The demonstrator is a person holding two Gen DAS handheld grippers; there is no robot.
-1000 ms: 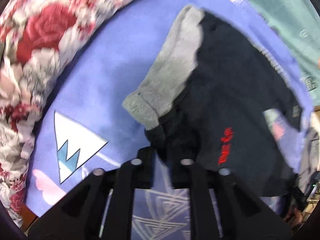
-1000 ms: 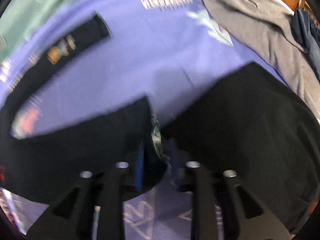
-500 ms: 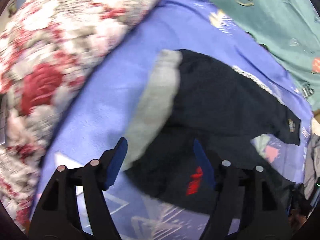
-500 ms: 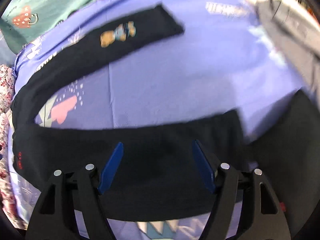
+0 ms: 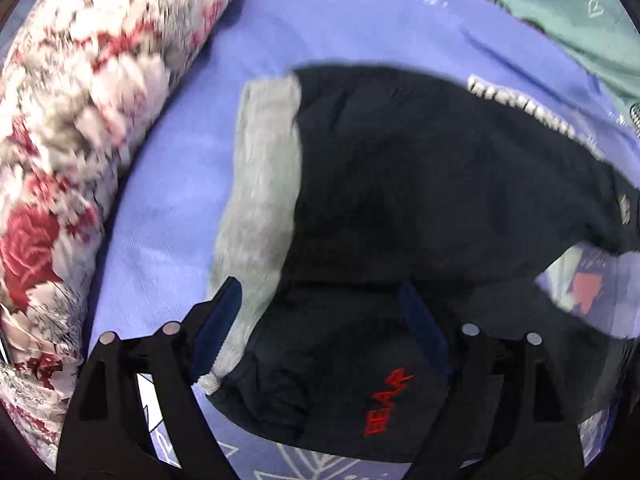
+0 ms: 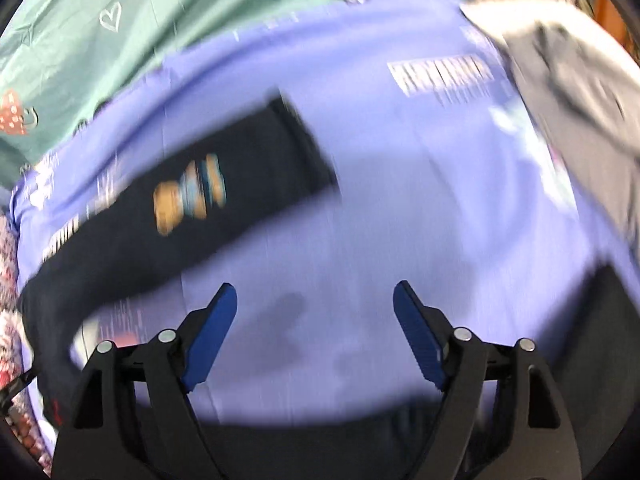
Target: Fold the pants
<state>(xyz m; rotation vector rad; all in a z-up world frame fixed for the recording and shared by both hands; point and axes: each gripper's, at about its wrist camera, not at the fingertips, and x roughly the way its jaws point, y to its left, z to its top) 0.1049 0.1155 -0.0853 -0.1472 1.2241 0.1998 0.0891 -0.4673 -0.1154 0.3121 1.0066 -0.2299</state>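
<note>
Black pants [image 5: 420, 184] with a grey waistband [image 5: 264, 184] and red lettering [image 5: 386, 406] lie on a purple bedsheet [image 5: 168, 184]. My left gripper [image 5: 320, 328] is open and empty just above the waist end. In the right wrist view one black leg [image 6: 192, 200] with an orange and blue print stretches across the sheet, and more black cloth [image 6: 360, 444] lies under my right gripper [image 6: 314, 320], which is open and empty. Both views are motion-blurred.
A floral red and white quilt [image 5: 80, 120] borders the sheet on the left. Green patterned fabric [image 6: 160, 20] lies at the far side. A grey garment [image 6: 580, 100] sits at the right on the bed.
Both grippers were shut on the pants a second ago, opened and let go. The right view has swung up over the bare sheet; the left gripper hovers over the waist.
</note>
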